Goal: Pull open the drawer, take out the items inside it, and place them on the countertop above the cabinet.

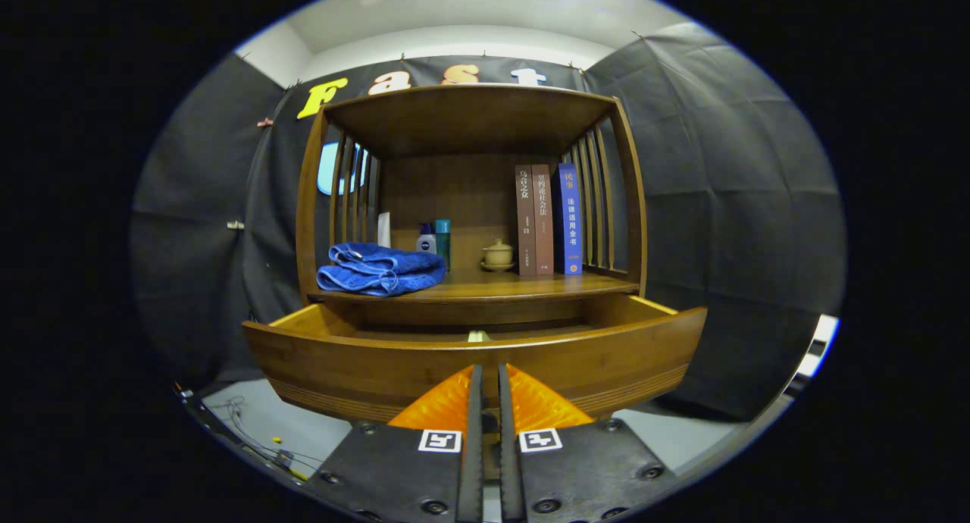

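We are looking straight at a wooden cabinet whose drawer is standing pulled out toward us. The drawer's curved front is hiding almost all of its inside: we are making out only the far strip of its floor and a small pale thing peeking just over the front's top edge at the middle, too cut off for us to say what it is. Whether anything else is lying in the drawer, we cannot tell.

The gripper is sitting right in front of the drawer, its orange fingers nearly together with only a thin slit between them, and nothing showing in that slit. The jaws are reaching up against the middle of the drawer front; we cannot tell whether they are touching the wood. The pale thing is lying just beyond the fingertips, in line with the slit.

Above the drawer, the worktop is carrying a folded blue towel at the near left, two small bottles behind it, a small lidded pot on a saucer toward the far middle, and three upright books at the far right.
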